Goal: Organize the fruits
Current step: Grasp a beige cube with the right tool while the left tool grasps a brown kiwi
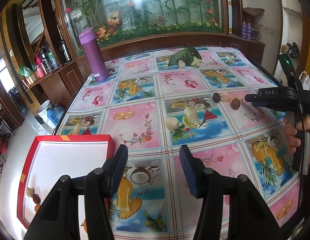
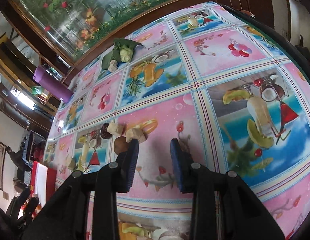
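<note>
On the near left of the tabletop (image 1: pixel 140 108), in the left wrist view, sits a red box (image 1: pixel 73 138) with a white floor, and a few fruit pieces (image 1: pixel 35 198) are already parked in its near corner, so I'd guess that's the collection spot. The left tool (image 1: pixel 153 166) hangs wide open with nothing in it, just right of the box. Loose stuff is well ahead: a pale chunk (image 1: pixel 172 123) mid-table, then a dark round fruit (image 1: pixel 216 97) and a brown one (image 1: pixel 235 103) just beside the right tool (image 1: pixel 250 100).

Right wrist view: right tool (image 2: pixel 154 158) is spread open and empty. The pale chunks (image 2: pixel 135 134) and brown fruit (image 2: pixel 119 144) sit just off its left finger, outside the gap. Probably needs to swing left.
</note>
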Tool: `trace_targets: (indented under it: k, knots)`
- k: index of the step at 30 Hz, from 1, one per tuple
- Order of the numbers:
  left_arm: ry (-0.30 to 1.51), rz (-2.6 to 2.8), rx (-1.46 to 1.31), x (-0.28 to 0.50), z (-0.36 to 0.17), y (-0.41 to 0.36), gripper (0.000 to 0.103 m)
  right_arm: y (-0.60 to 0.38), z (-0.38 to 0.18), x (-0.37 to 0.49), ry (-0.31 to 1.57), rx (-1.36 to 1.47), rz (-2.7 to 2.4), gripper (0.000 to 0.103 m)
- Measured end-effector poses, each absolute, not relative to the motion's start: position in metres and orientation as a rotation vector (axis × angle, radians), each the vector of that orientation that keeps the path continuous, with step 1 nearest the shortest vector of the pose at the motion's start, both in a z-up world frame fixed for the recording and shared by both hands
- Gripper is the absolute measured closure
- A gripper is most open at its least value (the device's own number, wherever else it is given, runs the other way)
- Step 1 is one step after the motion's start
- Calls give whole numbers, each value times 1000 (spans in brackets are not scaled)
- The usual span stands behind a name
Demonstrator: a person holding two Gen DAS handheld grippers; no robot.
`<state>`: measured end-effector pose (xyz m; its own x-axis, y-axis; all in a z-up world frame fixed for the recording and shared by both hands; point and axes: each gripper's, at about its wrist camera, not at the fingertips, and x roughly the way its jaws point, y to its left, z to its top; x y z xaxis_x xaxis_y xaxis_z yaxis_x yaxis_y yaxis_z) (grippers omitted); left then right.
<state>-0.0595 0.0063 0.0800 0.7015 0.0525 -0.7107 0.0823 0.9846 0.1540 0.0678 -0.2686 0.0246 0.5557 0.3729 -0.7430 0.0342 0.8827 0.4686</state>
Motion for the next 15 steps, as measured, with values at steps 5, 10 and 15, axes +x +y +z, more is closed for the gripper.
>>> trace_targets:
  k: [5,10,15]
  knots:
    - [809,-7,179,-51,74,9,49,-243,22,82,965,421,209,69]
    - [826,13,169,-41,68,12,49,-219,30,72,1005,422,601,68]
    - [836,-19,158,-30,63,-1,49,-253,37,80,929,496,475,68]
